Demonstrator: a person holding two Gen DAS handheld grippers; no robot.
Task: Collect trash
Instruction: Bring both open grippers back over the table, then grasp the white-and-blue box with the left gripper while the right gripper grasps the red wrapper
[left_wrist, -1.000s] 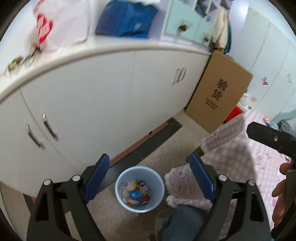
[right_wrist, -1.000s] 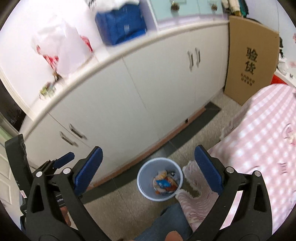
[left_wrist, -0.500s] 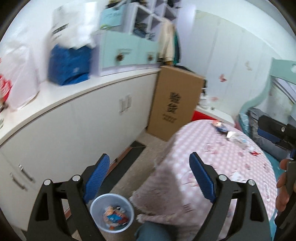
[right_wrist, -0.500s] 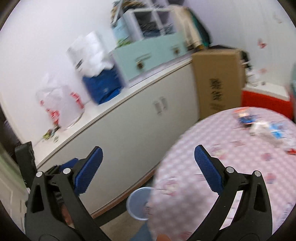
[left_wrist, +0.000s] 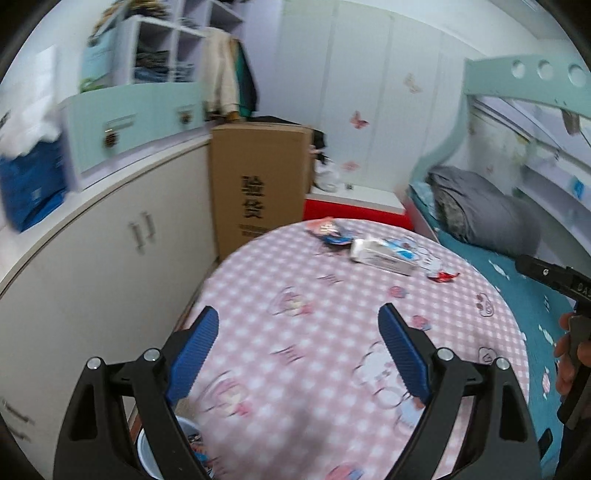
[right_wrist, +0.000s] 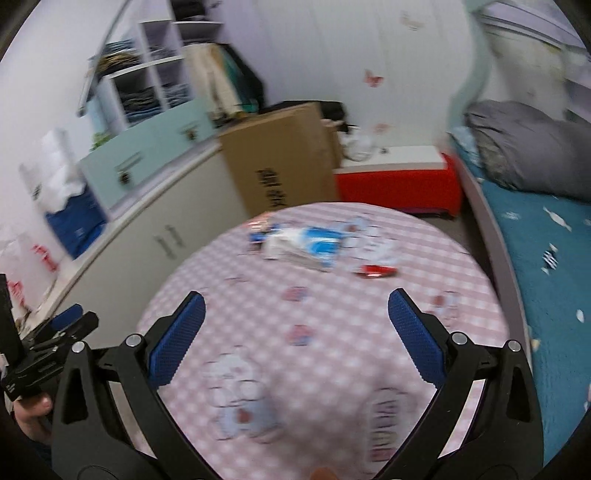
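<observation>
A round table with a pink checked cloth (left_wrist: 314, 332) (right_wrist: 332, 295) fills both views. At its far side lies trash: a white and blue carton (left_wrist: 384, 254) (right_wrist: 306, 245), a dark blue wrapper (left_wrist: 330, 232) (right_wrist: 260, 230) and a small red wrapper (left_wrist: 443, 275) (right_wrist: 376, 270). My left gripper (left_wrist: 298, 328) hangs open over the near part of the cloth, empty. My right gripper (right_wrist: 297, 314) is open and empty too, also well short of the trash. A light blue bin (left_wrist: 147, 450) with wrappers in it peeks out at the lower left behind the left gripper's arm.
A white cabinet run (left_wrist: 110, 258) lines the left side, with a tall cardboard box (left_wrist: 258, 192) leaning at its end. A red low box (right_wrist: 399, 181) stands behind the table. A bed with a teal sheet (right_wrist: 546, 277) and grey bedding (left_wrist: 480, 210) lies to the right.
Both views have swung up and right, from the bin on the floor by the cabinet to the pink table with the trash. Both grippers stayed open.
</observation>
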